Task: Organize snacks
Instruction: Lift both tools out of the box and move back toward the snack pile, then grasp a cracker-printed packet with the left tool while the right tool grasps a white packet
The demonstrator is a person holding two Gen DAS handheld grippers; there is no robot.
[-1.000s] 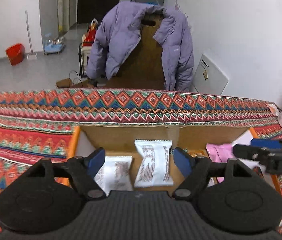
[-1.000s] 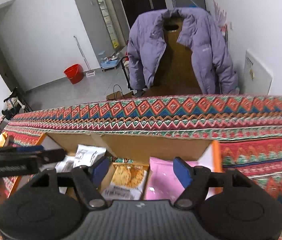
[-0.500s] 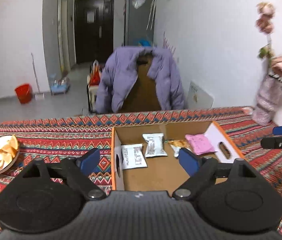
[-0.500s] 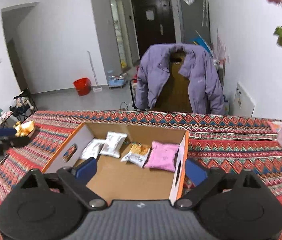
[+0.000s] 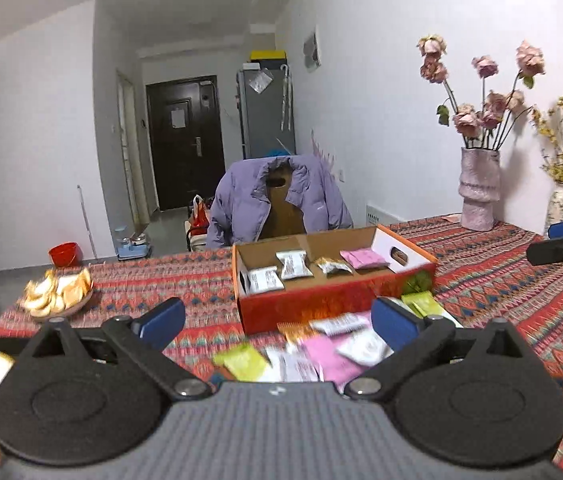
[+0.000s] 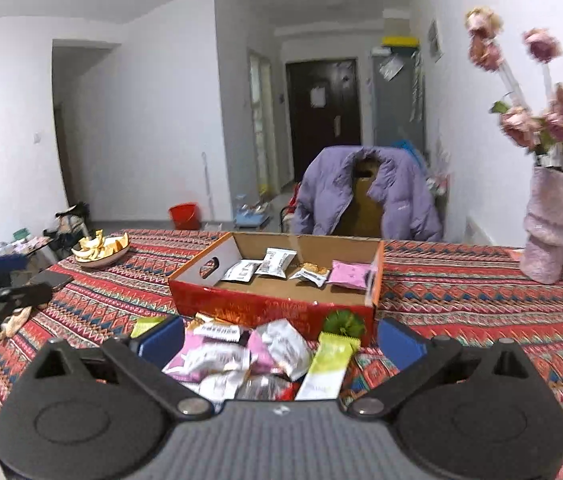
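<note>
Right wrist view: both the right gripper (image 6: 279,338) and left gripper (image 5: 277,318) gape empty over crinkly foil snack packets (image 6: 241,356), lower centre; rectangular cardboard box (image 6: 273,306) mid-frame.

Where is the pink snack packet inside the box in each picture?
Left wrist view: the pink packet lies at the right end of the row in the cardboard box, right of centre.
Right wrist view: the pink packet is again the row's right end, by the box's right wall, just right of centre.
Shared landmark: the purple jacket on the chair behind the box.
</note>
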